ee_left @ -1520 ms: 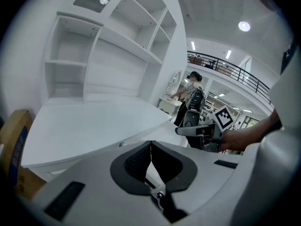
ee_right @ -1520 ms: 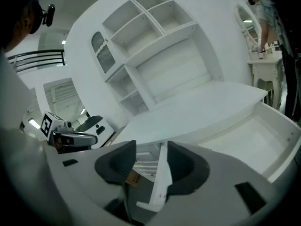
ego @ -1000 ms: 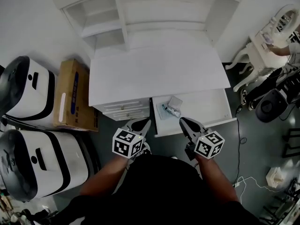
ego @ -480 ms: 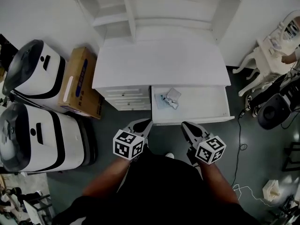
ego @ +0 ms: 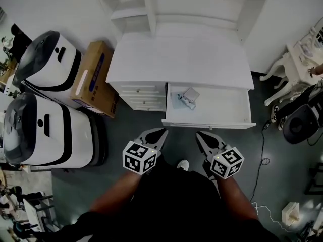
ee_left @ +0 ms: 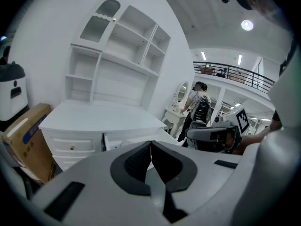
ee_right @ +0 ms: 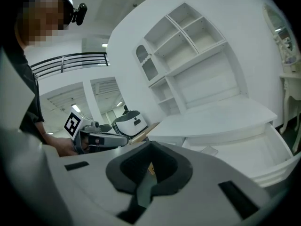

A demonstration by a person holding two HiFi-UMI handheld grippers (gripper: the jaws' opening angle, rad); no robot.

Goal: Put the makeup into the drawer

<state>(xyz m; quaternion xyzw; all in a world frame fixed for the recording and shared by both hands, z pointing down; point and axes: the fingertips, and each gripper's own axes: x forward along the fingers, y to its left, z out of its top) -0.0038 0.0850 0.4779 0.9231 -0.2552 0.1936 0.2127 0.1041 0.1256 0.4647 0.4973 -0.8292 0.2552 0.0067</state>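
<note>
The makeup [ego: 185, 99], a small clear packet with little tubes, lies at the left end of the open drawer [ego: 222, 107] of a white dressing table [ego: 181, 59]. Both grippers hang in front of the drawer, over dark floor and apart from it. My left gripper [ego: 161, 132] is shut with nothing in it, and its pads meet in the left gripper view [ee_left: 151, 144]. My right gripper [ego: 200, 135] is shut and empty too, with jaws together in the right gripper view [ee_right: 150, 146]. That view shows the drawer [ee_right: 254, 152] ahead to the right.
Two large white-and-black machines [ego: 48, 64] [ego: 43, 132] and a cardboard box [ego: 93, 77] stand left of the table. A white vanity [ego: 300, 57], a black round unit [ego: 302, 122] and floor cables [ego: 262, 150] are on the right. White shelves [ego: 176, 6] rise behind the tabletop.
Both grippers have drawn back from the drawer, so the gap of floor between their tips and the drawer front has widened. The makeup stays in the drawer.
</note>
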